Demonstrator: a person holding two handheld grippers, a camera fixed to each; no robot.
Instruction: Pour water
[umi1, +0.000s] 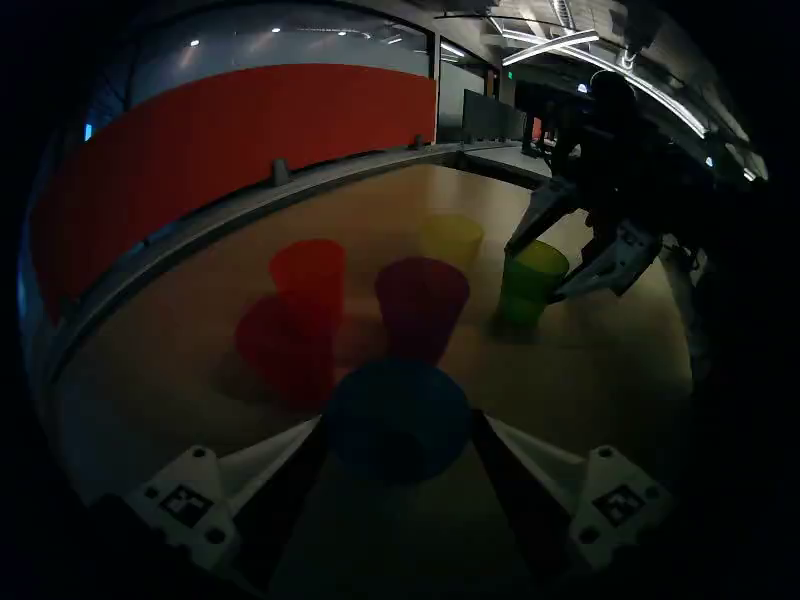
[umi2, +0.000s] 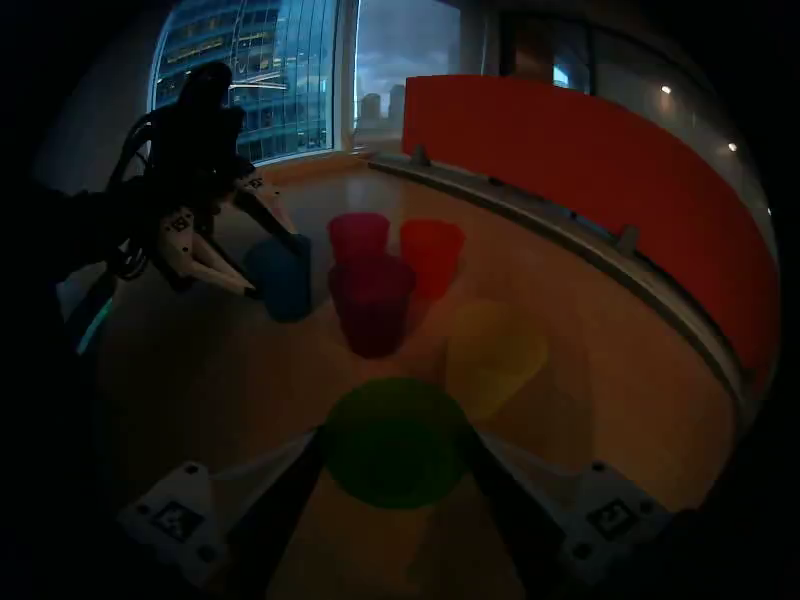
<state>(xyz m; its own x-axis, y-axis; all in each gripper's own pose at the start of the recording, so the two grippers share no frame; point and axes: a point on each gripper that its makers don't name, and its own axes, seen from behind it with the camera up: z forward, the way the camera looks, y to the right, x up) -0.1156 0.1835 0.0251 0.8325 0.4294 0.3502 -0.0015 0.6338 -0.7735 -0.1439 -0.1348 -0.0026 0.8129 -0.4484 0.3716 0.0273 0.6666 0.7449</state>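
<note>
Left gripper — fingers closed on both sides of blue cup. Right gripper — clamped likewise on green cup. Wooden table between them: maroon cup, red cups, yellow cup.

Rear pink cup partly behind maroon cup; contents indiscernible

Low in the centre of the frame we saw the right gripper closed on a green cup, with a yellow cup just up and to its right. Mid-frame, a maroon cup, a red cup and a pink cup stood clustered on the wooden table. At left, the left gripper clasped a blue cup.
</note>
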